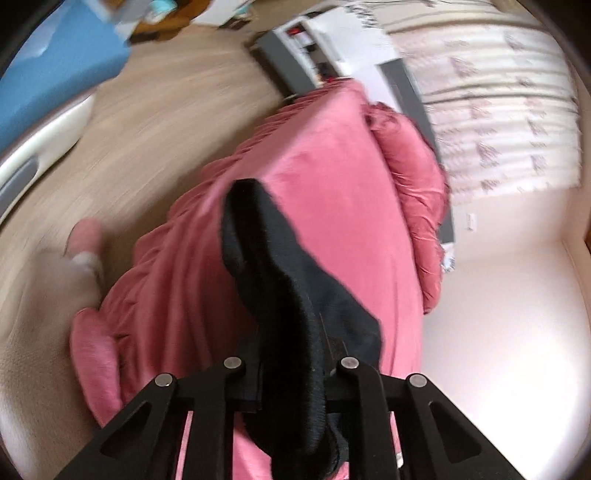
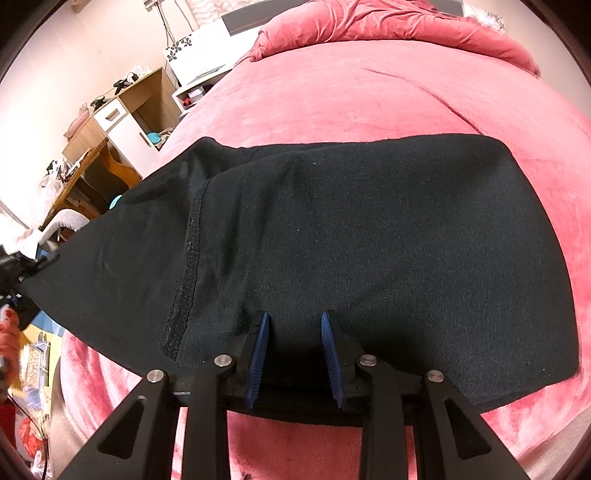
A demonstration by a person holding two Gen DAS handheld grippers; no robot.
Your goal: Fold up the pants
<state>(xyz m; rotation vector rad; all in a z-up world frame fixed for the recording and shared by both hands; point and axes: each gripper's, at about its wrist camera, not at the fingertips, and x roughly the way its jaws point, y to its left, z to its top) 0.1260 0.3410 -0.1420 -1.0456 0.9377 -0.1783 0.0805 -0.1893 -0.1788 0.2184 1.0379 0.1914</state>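
Observation:
The black pants [image 2: 351,236] lie spread on the pink bed cover [image 2: 369,96], folded over, with one end pulled off to the left. My right gripper [image 2: 295,325] is open, its blue-padded fingers [image 2: 258,354] resting on the near edge of the pants with fabric between them. My left gripper [image 1: 295,354] is shut on a bunched end of the black pants [image 1: 280,280], holding it up above the pink bed [image 1: 325,177]. The left fingertips are hidden by the cloth.
A rumpled pink duvet [image 2: 406,26] lies at the bed's far end. A wooden desk and white cabinet [image 2: 118,122] stand to the left of the bed. Wood floor [image 1: 147,129], a foot [image 1: 85,236] and a blue item [image 1: 62,62] show beside the bed.

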